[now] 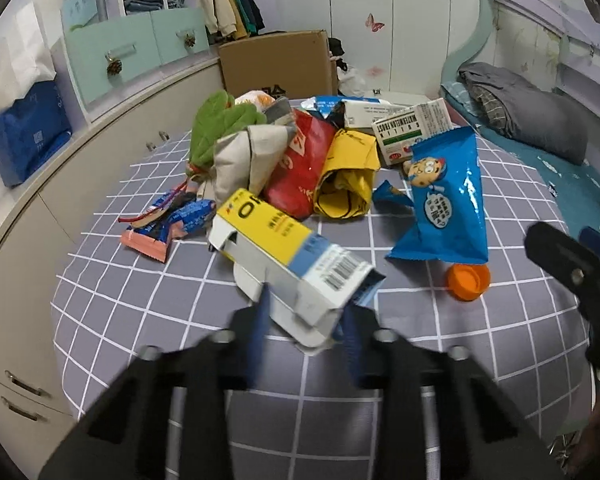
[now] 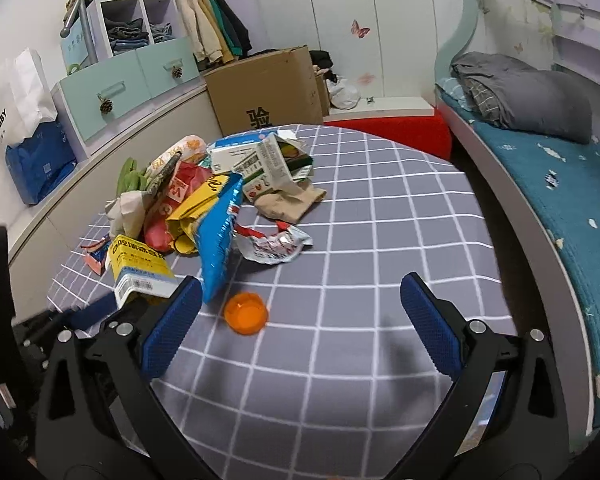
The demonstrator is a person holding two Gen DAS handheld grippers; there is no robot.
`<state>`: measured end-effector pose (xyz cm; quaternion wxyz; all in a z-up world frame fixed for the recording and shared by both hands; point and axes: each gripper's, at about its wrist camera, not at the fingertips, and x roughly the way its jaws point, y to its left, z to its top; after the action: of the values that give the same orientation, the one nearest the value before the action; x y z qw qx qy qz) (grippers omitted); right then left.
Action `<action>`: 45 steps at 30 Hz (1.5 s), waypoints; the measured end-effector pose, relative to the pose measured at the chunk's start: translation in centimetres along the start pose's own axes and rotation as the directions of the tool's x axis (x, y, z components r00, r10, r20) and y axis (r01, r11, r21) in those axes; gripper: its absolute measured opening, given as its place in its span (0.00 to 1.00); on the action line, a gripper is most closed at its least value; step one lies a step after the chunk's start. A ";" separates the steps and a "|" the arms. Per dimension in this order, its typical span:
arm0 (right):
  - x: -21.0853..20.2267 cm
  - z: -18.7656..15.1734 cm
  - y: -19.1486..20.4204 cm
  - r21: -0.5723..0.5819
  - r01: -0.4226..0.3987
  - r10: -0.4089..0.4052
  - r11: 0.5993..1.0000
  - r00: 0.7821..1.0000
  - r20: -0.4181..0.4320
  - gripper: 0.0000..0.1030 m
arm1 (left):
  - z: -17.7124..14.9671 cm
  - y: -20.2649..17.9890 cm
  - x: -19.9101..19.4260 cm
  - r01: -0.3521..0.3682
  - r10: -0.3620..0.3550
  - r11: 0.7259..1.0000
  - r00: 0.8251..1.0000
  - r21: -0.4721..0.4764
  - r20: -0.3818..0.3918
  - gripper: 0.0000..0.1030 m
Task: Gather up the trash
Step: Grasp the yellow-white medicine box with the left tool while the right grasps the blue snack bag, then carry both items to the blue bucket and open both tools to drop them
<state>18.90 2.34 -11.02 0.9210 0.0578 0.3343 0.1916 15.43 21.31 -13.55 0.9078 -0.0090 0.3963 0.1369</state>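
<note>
Left tongs pinching the near end of the yellow-and-white carton, right at the front of the trash pile on the grey checked table. Right tongs spread wide over bare cloth, orange cap just beside the left pad.

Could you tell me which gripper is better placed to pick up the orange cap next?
Probably the right. The right gripper is open and empty, with the orange cap lying just ahead between its fingers, while the left gripper is closed on the yellow and white box.
</note>
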 end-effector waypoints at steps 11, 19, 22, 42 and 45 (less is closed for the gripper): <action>5.1 1.3 2.9 0.029 -0.180 0.181 0.983 0.980 -0.077 0.57 | -1.5 3.6 -2.7 0.052 -0.047 0.995 0.997 -0.088 0.062 0.02; 2.4 0.7 1.8 0.062 -0.296 0.298 0.953 0.954 -0.026 0.09 | -1.9 3.2 -6.4 0.083 -0.067 0.991 0.986 -0.105 0.152 0.01; -0.4 1.0 0.5 0.075 -0.326 0.324 0.942 0.945 0.040 0.08 | -1.5 1.9 -8.2 0.082 -0.062 0.992 0.978 -0.093 0.201 0.01; -11.0 -14.0 -29.5 0.519 0.138 -0.187 0.844 0.981 0.043 0.08 | -5.2 -30.9 -5.0 0.475 -0.472 0.786 0.874 0.395 -0.113 0.01; -8.4 -17.1 -33.0 0.573 0.198 -0.212 0.796 0.976 -0.043 0.08 | -7.1 -36.0 -0.8 0.511 -0.456 0.743 0.859 0.431 -0.232 0.01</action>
<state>12.51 -31.70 -26.93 0.8797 0.2980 0.3701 -0.0193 18.98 -14.41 -21.17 0.8618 0.1053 0.4512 -0.2063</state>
